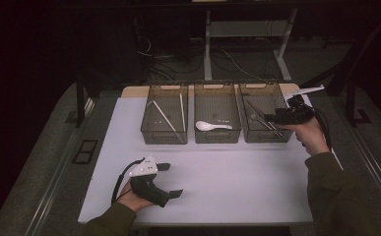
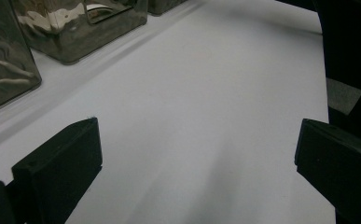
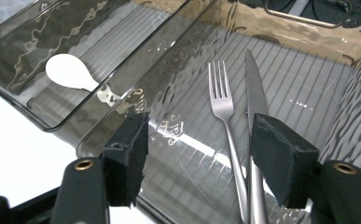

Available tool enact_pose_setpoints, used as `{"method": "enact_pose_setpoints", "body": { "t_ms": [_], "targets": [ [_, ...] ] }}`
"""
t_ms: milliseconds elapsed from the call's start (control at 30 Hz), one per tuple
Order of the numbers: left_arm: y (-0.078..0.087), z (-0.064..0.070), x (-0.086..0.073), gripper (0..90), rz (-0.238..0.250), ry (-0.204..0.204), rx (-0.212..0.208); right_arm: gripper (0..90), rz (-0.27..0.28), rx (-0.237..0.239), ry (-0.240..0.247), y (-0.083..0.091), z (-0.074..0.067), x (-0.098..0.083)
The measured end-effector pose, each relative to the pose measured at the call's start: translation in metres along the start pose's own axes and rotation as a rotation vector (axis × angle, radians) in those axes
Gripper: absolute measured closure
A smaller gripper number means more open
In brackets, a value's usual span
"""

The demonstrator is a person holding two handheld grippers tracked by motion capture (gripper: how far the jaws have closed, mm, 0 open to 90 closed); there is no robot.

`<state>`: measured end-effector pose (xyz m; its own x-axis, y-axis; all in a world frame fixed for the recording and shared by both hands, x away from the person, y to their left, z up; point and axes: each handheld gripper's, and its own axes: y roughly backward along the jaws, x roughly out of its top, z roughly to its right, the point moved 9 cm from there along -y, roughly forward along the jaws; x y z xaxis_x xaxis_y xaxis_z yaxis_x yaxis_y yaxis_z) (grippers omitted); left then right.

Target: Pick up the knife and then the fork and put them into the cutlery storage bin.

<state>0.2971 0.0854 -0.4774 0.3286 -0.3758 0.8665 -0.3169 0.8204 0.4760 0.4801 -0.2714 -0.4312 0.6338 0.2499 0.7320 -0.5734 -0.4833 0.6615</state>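
Three smoky clear bins stand in a row at the back of the white table (image 1: 227,177). The right bin (image 1: 264,137) holds a steel fork (image 3: 222,107) and a knife (image 3: 255,93) lying side by side. My right gripper (image 3: 201,158) hovers over this bin's near end, open, its pads apart above the handles and pressing on nothing; the high view shows it at the bin's right side (image 1: 272,118). A white spoon (image 1: 212,126) lies in the middle bin (image 1: 217,137). My left gripper (image 1: 172,180) rests open at the table's front left, with bare table between its jaws (image 2: 197,158).
The left bin (image 1: 162,138) holds pale chopsticks (image 1: 166,118). A white stick-like piece (image 1: 308,90) lies at the table's back right corner. Dark floor, cables and table legs lie beyond the far edge. A bin wall (image 2: 75,32) stands ahead-left of the left gripper.
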Motion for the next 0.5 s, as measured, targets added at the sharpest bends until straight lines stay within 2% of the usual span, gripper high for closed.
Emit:
{"method": "enact_pose_setpoints", "body": {
  "t_ms": [300, 500],
  "targets": [
    [0.0, -0.001, -0.001, 0.0, -0.006, 0.002, 0.003, 33.8, 0.054, 0.039, 0.027, 0.009, -0.015, -0.004],
    [0.001, 0.0, -0.002, 0.0, -0.007, 0.003, 0.005, 32.1, 0.102, 0.068, 0.043, 0.022, -0.027, -0.01]
  ]
}}
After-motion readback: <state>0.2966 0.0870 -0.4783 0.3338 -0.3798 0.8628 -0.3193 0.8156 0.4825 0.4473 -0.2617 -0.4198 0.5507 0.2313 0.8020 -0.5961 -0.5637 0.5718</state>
